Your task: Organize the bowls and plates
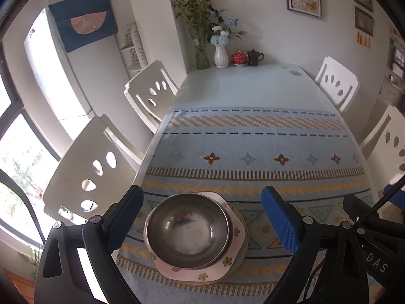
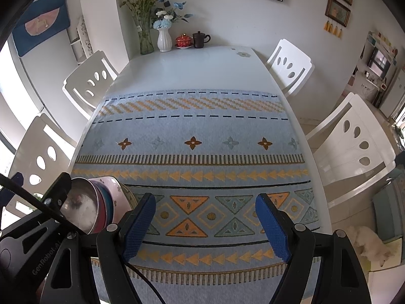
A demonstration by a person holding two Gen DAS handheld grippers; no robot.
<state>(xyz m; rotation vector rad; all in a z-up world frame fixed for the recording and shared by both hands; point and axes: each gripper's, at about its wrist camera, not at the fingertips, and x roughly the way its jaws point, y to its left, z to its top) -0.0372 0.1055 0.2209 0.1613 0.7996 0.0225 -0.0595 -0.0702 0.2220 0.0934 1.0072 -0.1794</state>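
Note:
A steel bowl point(image 1: 188, 230) sits stacked in other bowls on a pink flowered plate point(image 1: 235, 248), which lies on a green plate point(image 1: 241, 253), near the table's front left. My left gripper point(image 1: 202, 207) is open above the stack, jaws wide on either side, not touching it. In the right wrist view the stack shows at the left: steel bowl point(image 2: 81, 207), coloured bowl rims point(image 2: 106, 200), pink plate point(image 2: 115, 185). My right gripper point(image 2: 205, 215) is open and empty over the cloth, right of the stack.
A patterned blue cloth point(image 2: 192, 131) covers the near half of the white table point(image 2: 192, 68). Vases of flowers point(image 2: 164, 38), a red lidded cup point(image 2: 183, 41) and a dark mug point(image 2: 200, 39) stand at the far end. White chairs point(image 2: 291, 63) line both sides.

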